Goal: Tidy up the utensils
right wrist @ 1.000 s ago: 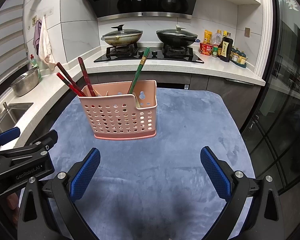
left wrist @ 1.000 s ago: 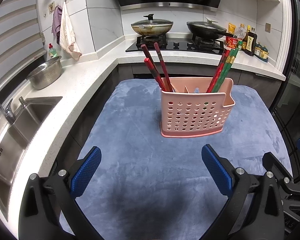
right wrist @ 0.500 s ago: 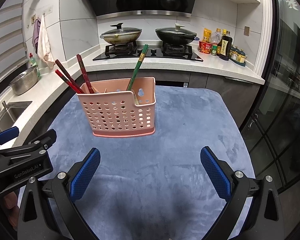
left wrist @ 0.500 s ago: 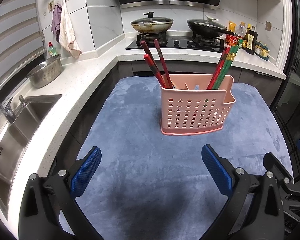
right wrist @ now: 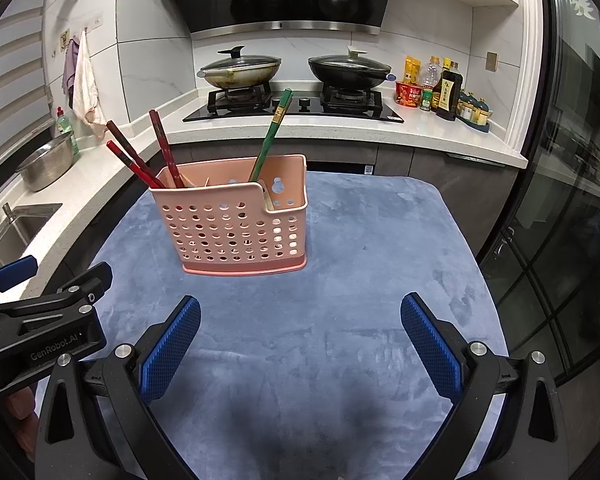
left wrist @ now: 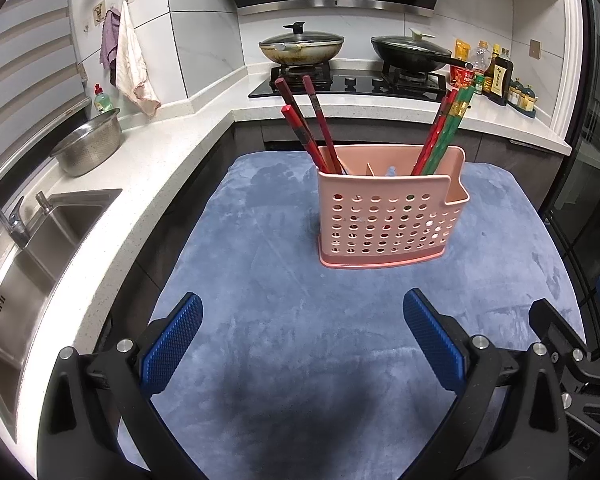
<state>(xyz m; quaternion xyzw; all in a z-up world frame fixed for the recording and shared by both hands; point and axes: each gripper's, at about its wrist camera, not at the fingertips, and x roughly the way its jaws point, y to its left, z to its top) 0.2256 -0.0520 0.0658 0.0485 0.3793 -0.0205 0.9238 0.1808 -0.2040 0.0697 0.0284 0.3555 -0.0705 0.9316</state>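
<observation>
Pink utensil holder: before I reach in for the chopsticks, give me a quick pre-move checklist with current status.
1. Left gripper open, holding nothing: ok.
2. Right gripper open, holding nothing: ok.
3. Pink utensil holder upright on the blue mat: ok.
4. Red chopsticks lean left out of the left end, tops free to grip: ok.
5. Green chopsticks bunched with red ones at the right end; separating them: cannot tell.
6. Middle compartment contents: cannot tell.

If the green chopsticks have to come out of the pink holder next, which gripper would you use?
Probably the right gripper: both are open and empty, but the green chopsticks lean at the pink holder's right end, its side.
</observation>
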